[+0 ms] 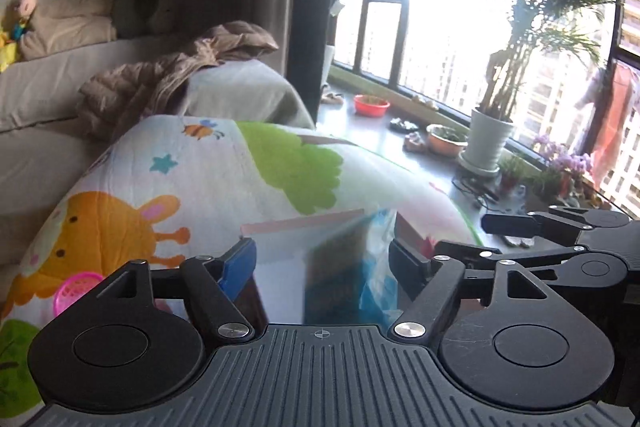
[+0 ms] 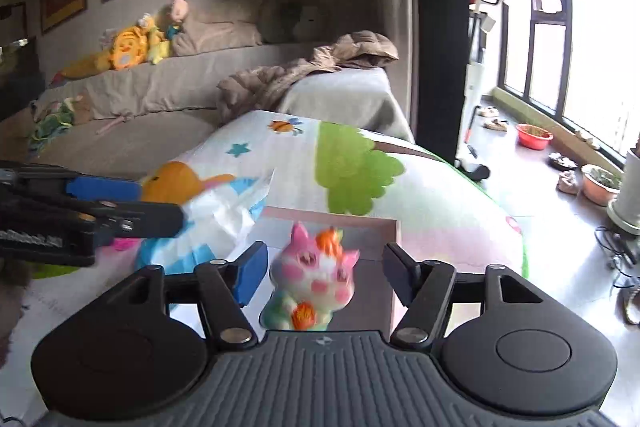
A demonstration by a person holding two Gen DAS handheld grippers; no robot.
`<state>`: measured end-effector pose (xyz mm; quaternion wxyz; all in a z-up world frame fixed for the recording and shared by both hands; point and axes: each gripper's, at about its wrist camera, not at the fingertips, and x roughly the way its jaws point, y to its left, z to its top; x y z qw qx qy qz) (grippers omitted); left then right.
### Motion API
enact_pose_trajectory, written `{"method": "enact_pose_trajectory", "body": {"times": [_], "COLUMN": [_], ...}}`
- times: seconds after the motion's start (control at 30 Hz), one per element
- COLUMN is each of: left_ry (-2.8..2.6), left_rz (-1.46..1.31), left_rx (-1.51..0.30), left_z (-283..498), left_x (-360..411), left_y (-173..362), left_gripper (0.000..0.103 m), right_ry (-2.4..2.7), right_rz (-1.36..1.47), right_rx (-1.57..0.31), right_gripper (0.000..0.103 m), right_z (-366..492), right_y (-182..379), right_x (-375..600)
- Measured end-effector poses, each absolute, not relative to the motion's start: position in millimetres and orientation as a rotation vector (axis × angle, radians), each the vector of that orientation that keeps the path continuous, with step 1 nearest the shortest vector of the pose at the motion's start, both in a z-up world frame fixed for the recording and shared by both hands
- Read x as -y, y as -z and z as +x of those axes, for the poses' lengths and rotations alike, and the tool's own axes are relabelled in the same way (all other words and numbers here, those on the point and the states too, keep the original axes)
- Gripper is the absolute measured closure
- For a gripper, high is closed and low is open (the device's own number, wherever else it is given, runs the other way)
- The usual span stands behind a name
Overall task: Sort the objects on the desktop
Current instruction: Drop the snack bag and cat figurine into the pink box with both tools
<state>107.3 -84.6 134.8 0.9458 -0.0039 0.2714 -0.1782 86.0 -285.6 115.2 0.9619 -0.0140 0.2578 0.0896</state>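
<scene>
In the left wrist view my left gripper [image 1: 322,263] stands open around a blurred blue-and-white plastic tissue pack [image 1: 340,267] on the desk; whether the pads touch it I cannot tell. The same pack [image 2: 224,219] shows in the right wrist view, with the left gripper [image 2: 160,203] reaching in from the left beside it. My right gripper [image 2: 324,271] is open with a pink, white and orange cat figurine [image 2: 314,279] standing upright between its fingers, not touched. The right gripper also shows at the right of the left wrist view [image 1: 496,235].
A cartoon-print blanket [image 2: 360,163] covers furniture just behind the desk. A pink round object [image 1: 74,293] lies at the left. A sofa with a brown jacket [image 2: 312,67] stands behind. Potted plants [image 1: 488,143] and bowls line the window floor at right.
</scene>
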Motion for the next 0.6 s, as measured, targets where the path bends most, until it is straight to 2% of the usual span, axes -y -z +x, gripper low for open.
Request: {"method": "enact_pose_trajectory", "body": {"times": [0.03, 0.1, 0.23, 0.37, 0.6], "left_ry": [0.355, 0.324, 0.250, 0.189, 0.255], "left_rz": [-0.016, -0.003, 0.026, 0.038, 0.099], "left_rx": [-0.558, -0.577, -0.654, -0.712, -0.722], "left_z": [103, 94, 72, 54, 40], "left_x": [75, 59, 26, 4, 12], "left_y": [-129, -114, -77, -48, -29], "left_gripper": [0.012, 0.008, 0.008, 0.007, 0.007], "right_ry": [-0.153, -0.123, -0.118, -0.105, -0.141], "right_rz": [-0.030, 0.009, 0.112, 0.134, 0.047], "right_rx": [-0.538, -0.588, -0.707, -0.727, -0.657], "right_gripper": [0.038, 0.036, 0.036, 0.020, 0.020], "right_z": [92, 101, 114, 124, 126], "right_y": [-107, -89, -51, -40, -49], "right_x": [290, 301, 305, 285, 248]}}
